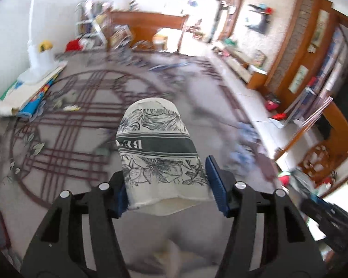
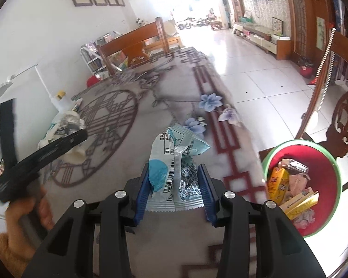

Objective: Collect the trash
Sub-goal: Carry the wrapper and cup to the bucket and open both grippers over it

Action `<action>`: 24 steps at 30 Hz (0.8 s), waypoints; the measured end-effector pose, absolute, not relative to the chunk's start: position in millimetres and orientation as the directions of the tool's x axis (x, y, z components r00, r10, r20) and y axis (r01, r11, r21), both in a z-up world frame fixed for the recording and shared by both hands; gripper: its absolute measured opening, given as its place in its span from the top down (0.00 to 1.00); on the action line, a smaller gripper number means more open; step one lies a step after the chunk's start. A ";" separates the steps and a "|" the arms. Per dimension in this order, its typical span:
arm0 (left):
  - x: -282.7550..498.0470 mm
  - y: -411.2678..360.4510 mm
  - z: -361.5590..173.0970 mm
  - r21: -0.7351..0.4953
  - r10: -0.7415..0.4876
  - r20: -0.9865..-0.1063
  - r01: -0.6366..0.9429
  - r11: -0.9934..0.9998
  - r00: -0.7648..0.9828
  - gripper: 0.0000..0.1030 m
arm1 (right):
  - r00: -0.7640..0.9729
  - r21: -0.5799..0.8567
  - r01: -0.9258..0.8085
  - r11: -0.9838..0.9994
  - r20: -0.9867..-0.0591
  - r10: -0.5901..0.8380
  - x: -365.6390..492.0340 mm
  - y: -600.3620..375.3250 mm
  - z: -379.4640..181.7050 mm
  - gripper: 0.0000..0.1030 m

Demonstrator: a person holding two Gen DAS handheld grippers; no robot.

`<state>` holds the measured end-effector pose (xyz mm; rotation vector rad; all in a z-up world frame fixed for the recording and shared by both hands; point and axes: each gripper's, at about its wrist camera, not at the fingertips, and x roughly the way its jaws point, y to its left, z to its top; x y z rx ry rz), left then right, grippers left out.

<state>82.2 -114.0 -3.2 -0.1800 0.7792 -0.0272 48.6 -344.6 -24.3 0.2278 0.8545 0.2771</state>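
Note:
A paper cup [image 1: 155,143] printed with black flowers and a dark band lies between the blue pads of my left gripper [image 1: 168,186], which is shut on it near its open rim. My right gripper [image 2: 174,191] is shut on a crumpled blue and white snack wrapper [image 2: 174,148] that sticks up past the fingertips. To the right of that gripper, lower than the table top, stands a red bin with a green rim [image 2: 337,171]. It holds several wrappers and cartons. A person's hand [image 2: 27,208] holding the left gripper shows at the left edge of the right wrist view.
Both grippers hover over a table with a grey patterned cloth [image 2: 127,125]. A white bottle with a yellow cap [image 2: 61,99] and folded papers [image 1: 27,97] sit by the wall. A carved wooden chair [image 2: 345,125] stands behind the bin, and a tiled floor [image 2: 255,69] lies to the right.

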 end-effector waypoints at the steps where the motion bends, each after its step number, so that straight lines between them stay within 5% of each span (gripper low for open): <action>1: 75.1 -124.7 2.9 -0.173 -0.108 -0.686 -0.018 0.985 0.719 0.45 | 0.630 0.307 -0.141 0.941 -0.706 0.324 47.5 -347.5 -23.7 0.61; 24: 36.0 -241.4 6.0 -0.197 -0.294 -0.691 0.219 0.956 0.660 0.45 | 0.708 0.395 0.129 0.910 -0.679 0.194 27.7 -458.0 -29.7 0.60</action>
